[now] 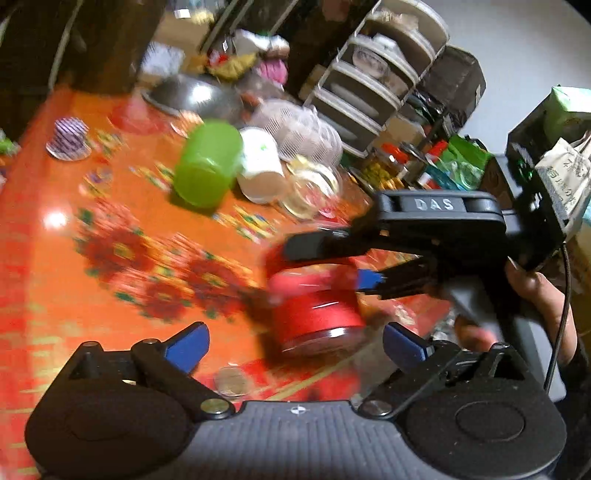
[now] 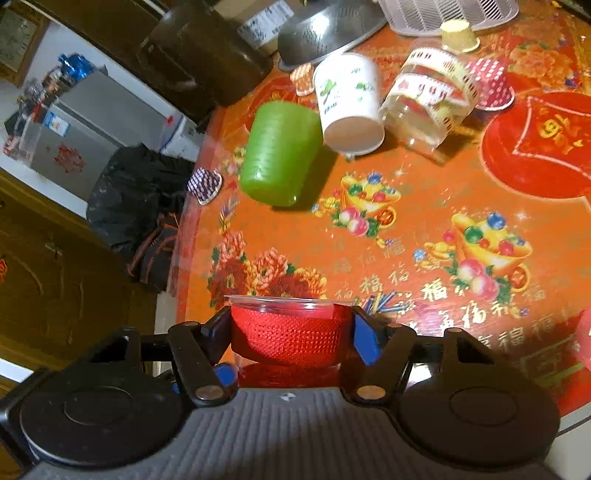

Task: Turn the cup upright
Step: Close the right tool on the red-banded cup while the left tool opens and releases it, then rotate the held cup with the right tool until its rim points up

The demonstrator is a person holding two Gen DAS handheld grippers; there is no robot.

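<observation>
A red-sleeved clear plastic cup [image 2: 290,334] sits between my right gripper's [image 2: 290,332] fingers, which are shut on its sides. In the left wrist view the same cup [image 1: 317,306] is held tilted above the table, rim down toward the camera, by the right gripper [image 1: 340,266]. My left gripper [image 1: 295,347] is open and empty just below the cup, its blue fingertips [image 1: 186,347] wide apart. That view is motion-blurred.
The orange patterned table [image 2: 424,229] holds an upside-down green cup [image 2: 279,153], a tipped white paper cup [image 2: 349,101], a tipped clear patterned cup [image 2: 430,101], small cupcake liners [image 2: 205,184], a steel colander [image 2: 325,33] and a white basket [image 2: 450,14]. The table edge [image 2: 192,229] runs on the left.
</observation>
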